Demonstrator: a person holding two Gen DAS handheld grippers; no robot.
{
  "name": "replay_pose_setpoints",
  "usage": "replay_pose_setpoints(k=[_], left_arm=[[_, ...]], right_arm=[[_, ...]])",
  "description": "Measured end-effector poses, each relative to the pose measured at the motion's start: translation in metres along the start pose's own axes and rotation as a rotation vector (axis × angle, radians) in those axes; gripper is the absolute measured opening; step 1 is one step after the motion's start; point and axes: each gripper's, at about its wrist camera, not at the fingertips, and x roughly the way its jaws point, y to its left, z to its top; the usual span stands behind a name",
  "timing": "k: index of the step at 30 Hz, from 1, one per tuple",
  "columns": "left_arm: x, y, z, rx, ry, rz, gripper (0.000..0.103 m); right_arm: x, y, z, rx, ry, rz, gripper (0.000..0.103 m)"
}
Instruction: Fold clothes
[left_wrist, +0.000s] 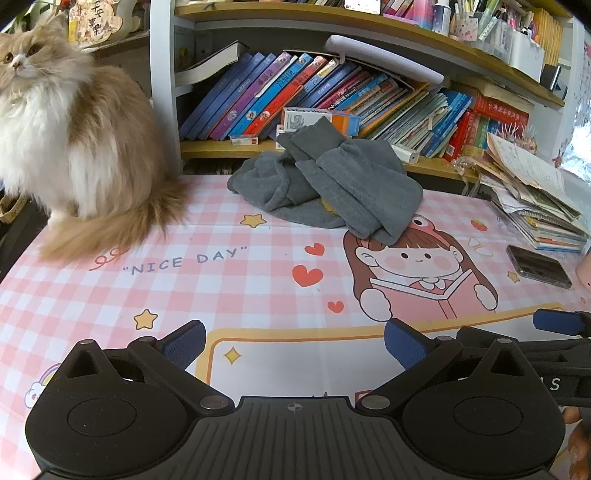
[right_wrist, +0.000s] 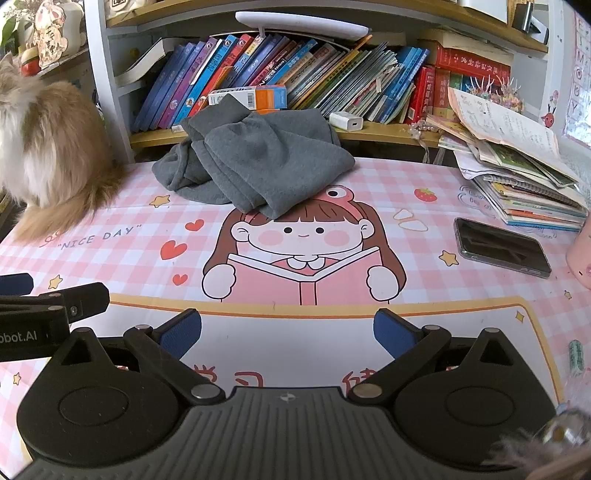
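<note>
A crumpled grey garment (left_wrist: 328, 181) lies in a heap at the far side of the desk, against the bookshelf; it shows in the right wrist view too as the grey garment (right_wrist: 251, 162). My left gripper (left_wrist: 295, 347) hovers open over the near part of the pink checked desk mat (left_wrist: 221, 288), well short of the garment, nothing between its blue pads. My right gripper (right_wrist: 288, 336) is open as well, beside the left one, above the desk mat (right_wrist: 461, 314). Each gripper's side shows at the edge of the other's view.
A fluffy orange and white cat (left_wrist: 74, 147) sits on the desk's far left, close to the garment. A black phone (right_wrist: 502, 245) and a messy stack of books and papers (right_wrist: 524, 177) lie at the right. A bookshelf (left_wrist: 314, 92) lines the back. A pink cup (right_wrist: 581, 254) stands at the right edge.
</note>
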Motion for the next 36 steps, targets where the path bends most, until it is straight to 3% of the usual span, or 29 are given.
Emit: replay_pose_setpoints(k=[24,30,36], left_arm=[[0.019,-0.007,0.003,-0.010,0.041,0.045,0.103],[0.022,0.000,0.007,-0.025,0.035,0.092,0.103],[0.020,-0.002,0.000,-0.013,0.061,0.124,0.103]], right_arm=[[0.025,-0.015,-0.001,-0.016,0.044,0.052,0.101],[0.054,-0.023,0.022,-0.077,0.031,0.078,0.100],[0.105,-0.009,0.065,-0.235,0.002,0.112,0.098]])
